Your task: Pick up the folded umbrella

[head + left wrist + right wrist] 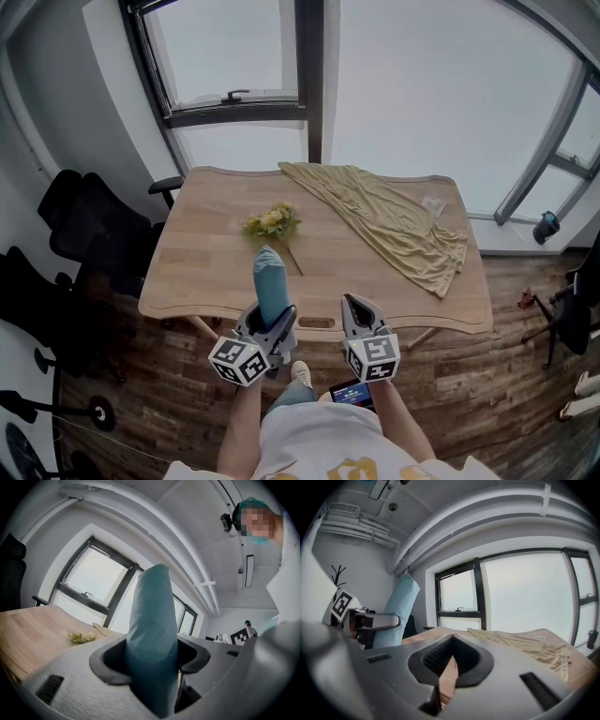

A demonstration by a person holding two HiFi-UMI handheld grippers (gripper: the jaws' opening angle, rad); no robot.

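The folded umbrella point(270, 281) is a teal, sleeve-like bundle, and my left gripper point(272, 317) is shut on its lower part over the table's near edge. It stands up out of the jaws, its rounded tip pointing away from me. In the left gripper view the umbrella point(152, 634) fills the space between the jaws of the left gripper point(152, 662). My right gripper point(359, 306) hangs beside it to the right, shut and holding nothing. The right gripper view shows the right gripper point(451, 662) with only a sliver of table between its pads, and the umbrella point(396, 616) at left.
A wooden table point(375, 281) carries a small bunch of yellow flowers point(272, 222) at its middle and a beige cloth point(394, 220) draped across the right half. Black office chairs point(89, 225) stand at left. Windows lie beyond the table. A phone point(352, 394) sits at my waist.
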